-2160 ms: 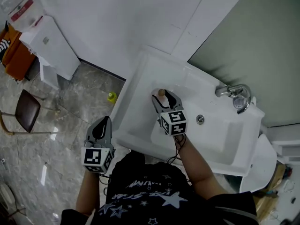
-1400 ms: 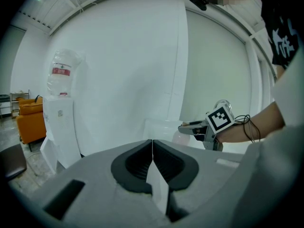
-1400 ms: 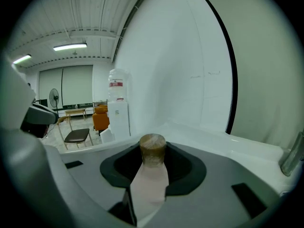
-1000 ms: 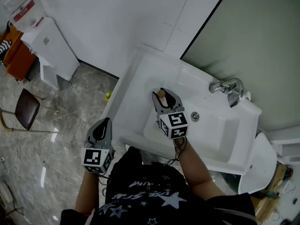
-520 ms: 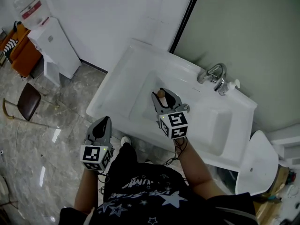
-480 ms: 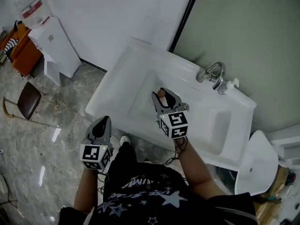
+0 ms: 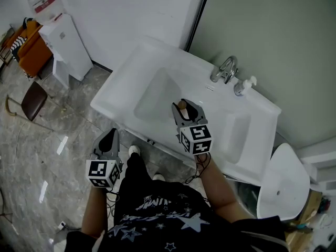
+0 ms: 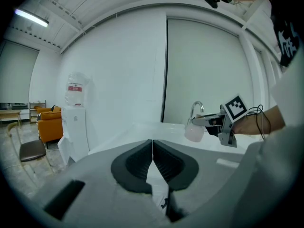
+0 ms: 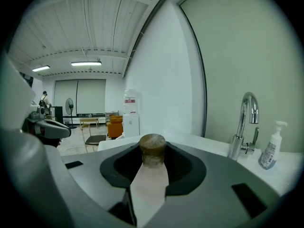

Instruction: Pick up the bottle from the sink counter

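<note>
R fingers point(image 9: 190, 167) pinch the bottle point(image 9: 151, 177) by its pale body, w/ the brown round cap poking up between them. Bottle looks upright and centred in the grip. The R gripper point(image 7: 184, 109) holds it in the air. In head view it sits over the near side of the basin point(image 7: 155, 91), and no contact w/ the sink worktop point(image 7: 118, 80) shows. L fingers point(image 8: 135, 163) are pressed together w/ nothing between them. The L gripper point(image 7: 107, 145) hangs low at the person's side over the floor, well apart from the sink.

Change vs approx 2 s ago: the grip is the same, but the sink has shifted up and left in head view, and more floor now shows below it. Tap point(image 7: 223, 70) and pump dispenser point(image 7: 242, 85) stand at the back. This reads as the person backing off w/ the bottle. Judgement: the pick-up is prob. done, as the bottle is off the worktop and only needs carrying clear.
</note>
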